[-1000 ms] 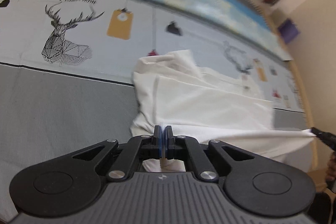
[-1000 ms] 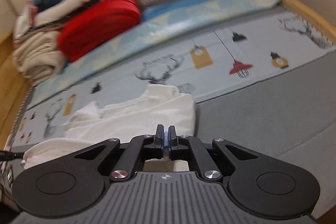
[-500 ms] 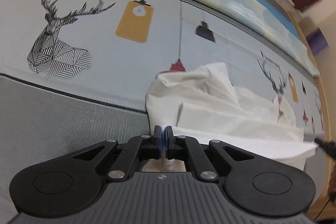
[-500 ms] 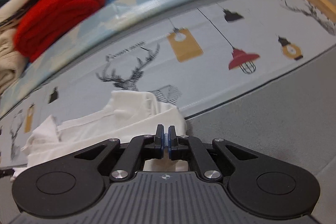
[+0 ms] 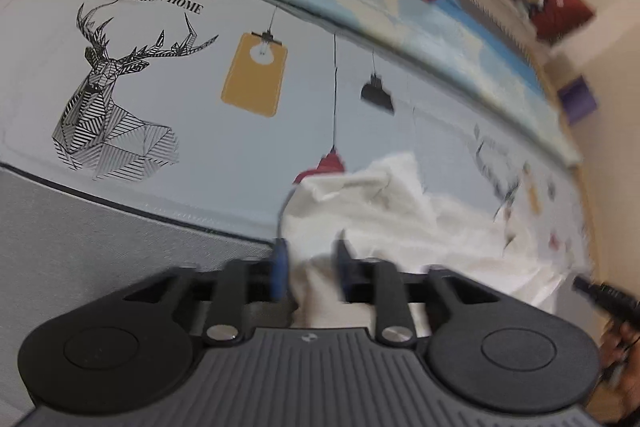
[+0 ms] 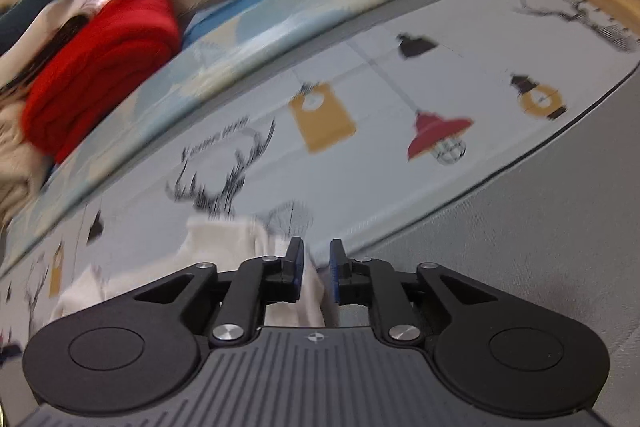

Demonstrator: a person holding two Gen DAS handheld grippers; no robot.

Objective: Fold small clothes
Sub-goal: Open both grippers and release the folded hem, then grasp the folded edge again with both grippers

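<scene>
Both tongs stand released: left gripper (image 5: 308, 269) and right gripper (image 6: 316, 269) gape over the white garment (image 5: 400, 227), crumpled soft on the printed bedsheet (image 5: 240, 147). Motion blur smears its folds; its near edge hides beneath the black housings. A red blanket (image 6: 100, 67) is piled behind.

Garment (image 5: 400, 227) on sheet (image 5: 248, 155)

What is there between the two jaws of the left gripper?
White garment cloth lies in the gap of the open left gripper, seen in the left wrist view.
</scene>
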